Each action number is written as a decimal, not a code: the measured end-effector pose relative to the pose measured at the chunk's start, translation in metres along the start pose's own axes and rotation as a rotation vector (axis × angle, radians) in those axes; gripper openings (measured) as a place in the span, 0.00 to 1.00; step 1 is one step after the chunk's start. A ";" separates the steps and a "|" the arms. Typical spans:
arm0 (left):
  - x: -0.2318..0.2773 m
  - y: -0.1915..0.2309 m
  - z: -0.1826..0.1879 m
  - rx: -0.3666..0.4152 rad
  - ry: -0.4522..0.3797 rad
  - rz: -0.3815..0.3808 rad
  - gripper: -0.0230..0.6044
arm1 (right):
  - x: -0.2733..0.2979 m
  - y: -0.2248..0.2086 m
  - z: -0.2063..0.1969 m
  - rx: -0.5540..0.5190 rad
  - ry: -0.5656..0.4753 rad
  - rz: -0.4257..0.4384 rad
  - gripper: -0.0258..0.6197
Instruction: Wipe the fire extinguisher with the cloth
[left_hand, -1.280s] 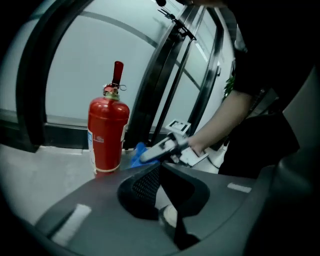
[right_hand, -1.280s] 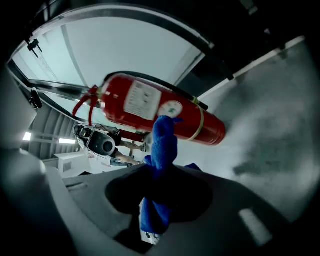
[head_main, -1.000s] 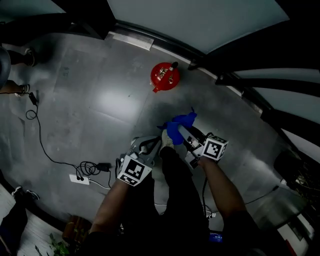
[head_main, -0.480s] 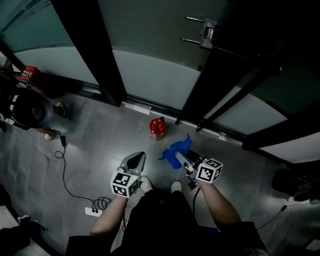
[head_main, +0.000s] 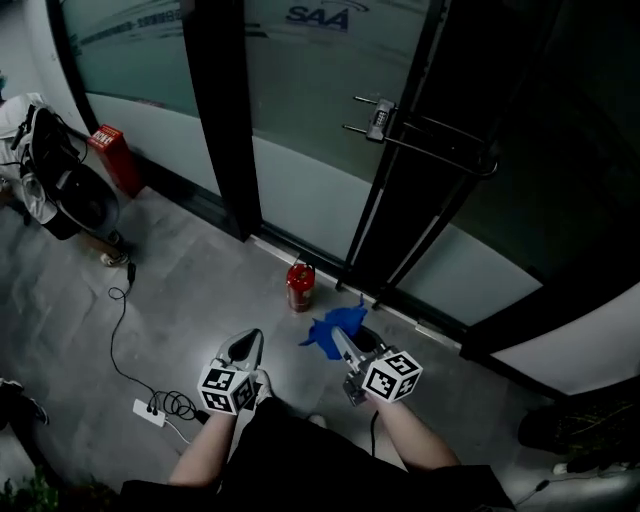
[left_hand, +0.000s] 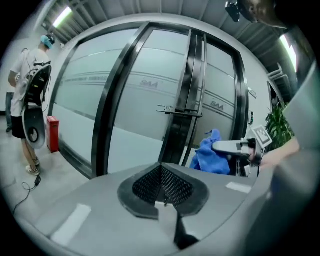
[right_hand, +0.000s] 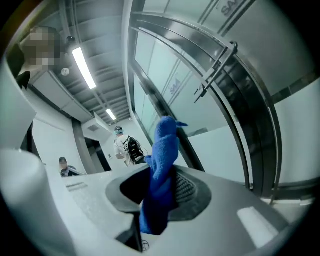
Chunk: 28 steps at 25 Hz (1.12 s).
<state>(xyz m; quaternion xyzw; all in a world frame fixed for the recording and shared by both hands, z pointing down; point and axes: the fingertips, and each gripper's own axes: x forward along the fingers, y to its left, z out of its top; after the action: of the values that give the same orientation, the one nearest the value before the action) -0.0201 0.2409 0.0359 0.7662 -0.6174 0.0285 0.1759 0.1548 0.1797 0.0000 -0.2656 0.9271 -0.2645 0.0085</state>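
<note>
Cloth (head_main: 328, 328) in grip, wiping not yet beginning.
Right tool (head_main: 338, 338) is pinching it, left tool (head_main: 245, 347) is sitting pressed together, empty; fire extinguisher (head_main: 299, 286) is standing on the floor (head_main: 180, 300) ahead, apart, calling for a reach down.

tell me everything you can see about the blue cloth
The cloth is bright blue with a soft, fuzzy pile like microfibre. It is bunched into a crumpled strip and pinched between the jaws of the right gripper, its free end sticking out past them with loose corners. It is apart from the red fire extinguisher standing on the floor ahead. Only the gripper touches it.
</note>
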 end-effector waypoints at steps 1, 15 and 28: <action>-0.010 -0.008 0.005 -0.013 -0.021 0.005 0.05 | -0.011 0.003 -0.001 -0.005 0.002 0.003 0.19; -0.109 -0.010 0.044 -0.046 -0.186 0.107 0.05 | -0.073 0.043 0.019 -0.024 -0.121 -0.083 0.19; -0.177 0.044 0.088 0.112 -0.286 0.187 0.05 | -0.065 0.092 0.027 -0.165 -0.147 -0.125 0.19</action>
<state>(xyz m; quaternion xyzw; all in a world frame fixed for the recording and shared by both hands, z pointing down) -0.1187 0.3722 -0.0822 0.7104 -0.7020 -0.0303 0.0398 0.1695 0.2653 -0.0767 -0.3413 0.9242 -0.1672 0.0379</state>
